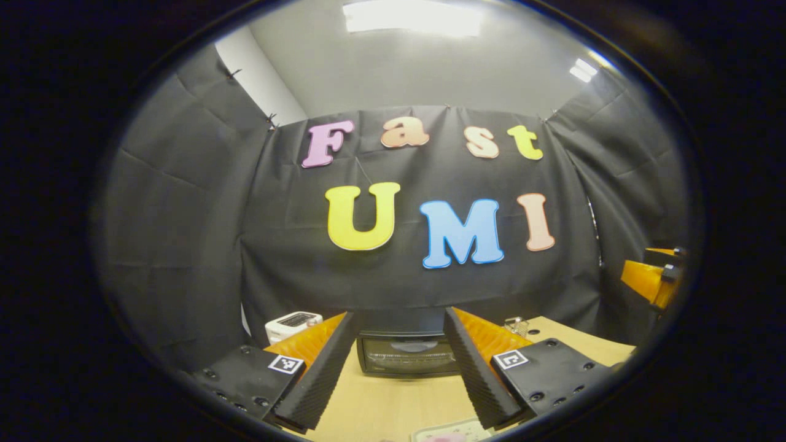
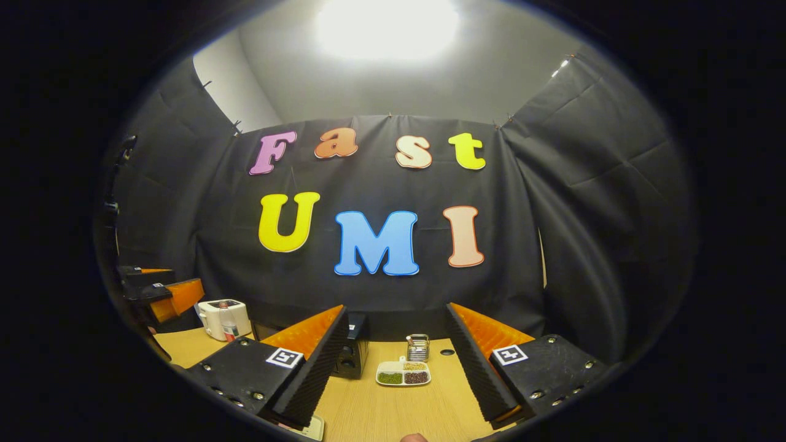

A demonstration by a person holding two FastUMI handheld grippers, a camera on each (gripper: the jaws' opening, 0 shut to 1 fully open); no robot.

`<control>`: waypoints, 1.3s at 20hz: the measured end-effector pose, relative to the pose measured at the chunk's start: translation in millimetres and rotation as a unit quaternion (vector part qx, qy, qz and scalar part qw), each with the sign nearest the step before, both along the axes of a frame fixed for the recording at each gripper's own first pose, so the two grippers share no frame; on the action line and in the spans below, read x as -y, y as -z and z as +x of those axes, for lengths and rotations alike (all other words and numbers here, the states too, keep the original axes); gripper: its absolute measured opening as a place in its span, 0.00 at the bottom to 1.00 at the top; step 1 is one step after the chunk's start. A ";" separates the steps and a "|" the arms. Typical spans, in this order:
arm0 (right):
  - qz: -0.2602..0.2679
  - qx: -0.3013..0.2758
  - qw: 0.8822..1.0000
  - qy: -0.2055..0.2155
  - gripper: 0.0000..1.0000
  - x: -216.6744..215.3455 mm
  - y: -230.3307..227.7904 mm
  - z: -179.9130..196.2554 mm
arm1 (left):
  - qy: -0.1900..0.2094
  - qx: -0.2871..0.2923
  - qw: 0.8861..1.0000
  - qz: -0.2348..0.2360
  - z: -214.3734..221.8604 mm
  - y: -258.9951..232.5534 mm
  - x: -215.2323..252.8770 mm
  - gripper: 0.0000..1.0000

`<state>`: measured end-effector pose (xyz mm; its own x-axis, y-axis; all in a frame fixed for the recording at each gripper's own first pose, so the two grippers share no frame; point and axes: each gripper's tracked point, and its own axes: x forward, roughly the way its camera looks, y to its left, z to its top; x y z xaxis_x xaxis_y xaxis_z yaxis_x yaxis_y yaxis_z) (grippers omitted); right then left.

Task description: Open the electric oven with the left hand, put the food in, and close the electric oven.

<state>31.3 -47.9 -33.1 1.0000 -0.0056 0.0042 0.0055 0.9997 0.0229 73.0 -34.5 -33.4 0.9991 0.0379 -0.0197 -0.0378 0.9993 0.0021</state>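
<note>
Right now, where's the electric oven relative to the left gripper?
In the left gripper view the electric oven sits straight ahead on the wooden table, framed between the open left gripper, door closed, with a white appliance behind to its left.

Both views level, toward back wall (image 1: 405, 270)

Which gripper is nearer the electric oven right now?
Left, probably. The left gripper faces the electric oven head-on, framing its door between open fingers. The right gripper sits off to its side, facing the sectioned dish.
</note>
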 end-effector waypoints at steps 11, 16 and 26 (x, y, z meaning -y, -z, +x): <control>-0.017 -0.003 0.997 0.075 0.96 -15.0 5.8 48.3 | 0.068 -0.007 0.998 -0.001 163.0 66.6 -9.1 0.90; -0.046 -0.013 0.993 0.111 0.96 -17.5 7.3 52.0 | 0.099 -0.048 0.994 -0.012 207.3 128.6 10.6 0.90; -0.079 -0.041 0.985 0.149 0.96 -13.2 13.2 44.5 | 0.104 -0.117 0.987 -0.023 254.2 219.4 27.1 1.00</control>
<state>75.8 -34.7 -46.3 0.9512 -0.3041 -0.0524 0.2940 0.9447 -0.1451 327.2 -61.6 -252.8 0.9530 -0.1735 -0.2485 0.1640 0.9847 -0.0588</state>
